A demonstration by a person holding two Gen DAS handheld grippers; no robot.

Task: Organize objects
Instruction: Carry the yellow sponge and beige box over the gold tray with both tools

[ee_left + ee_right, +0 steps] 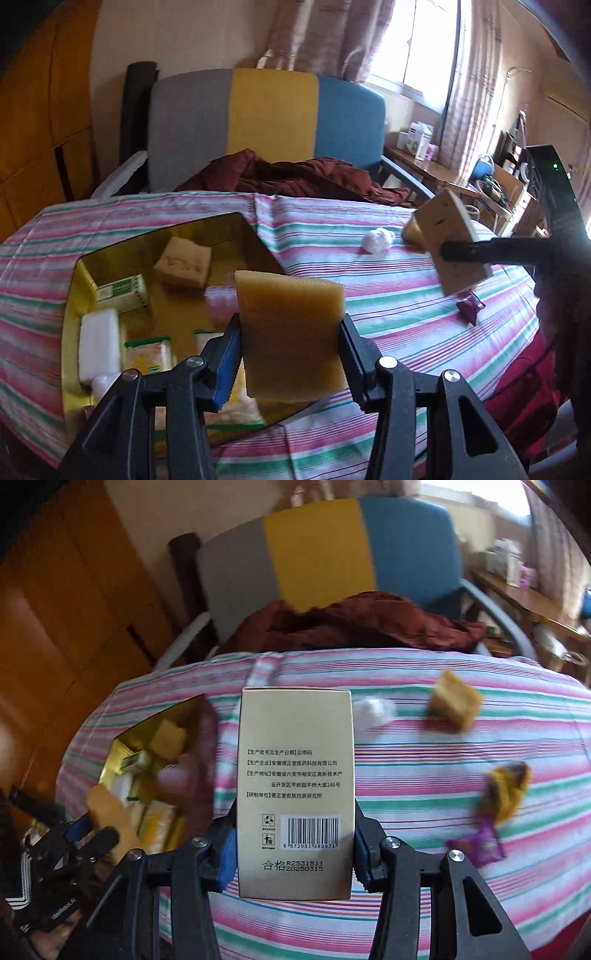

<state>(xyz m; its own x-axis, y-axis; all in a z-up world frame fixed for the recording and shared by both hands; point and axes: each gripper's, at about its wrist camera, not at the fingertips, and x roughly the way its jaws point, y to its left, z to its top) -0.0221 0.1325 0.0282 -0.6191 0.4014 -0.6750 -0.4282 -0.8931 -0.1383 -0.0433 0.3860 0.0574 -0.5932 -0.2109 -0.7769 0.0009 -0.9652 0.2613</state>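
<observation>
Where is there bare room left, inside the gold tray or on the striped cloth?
Inside the gold rectangular tray, bare floor lies between the tan sponge block and the near packets; its left side is crowded. The striped cloth is bare between tray and purple wrapper.

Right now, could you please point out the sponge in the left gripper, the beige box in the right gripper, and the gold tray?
sponge (291, 332): left wrist view, front face.
beige box (295, 775): right wrist view, printed face.
gold tray (68, 332): left wrist view, left wall.
</observation>
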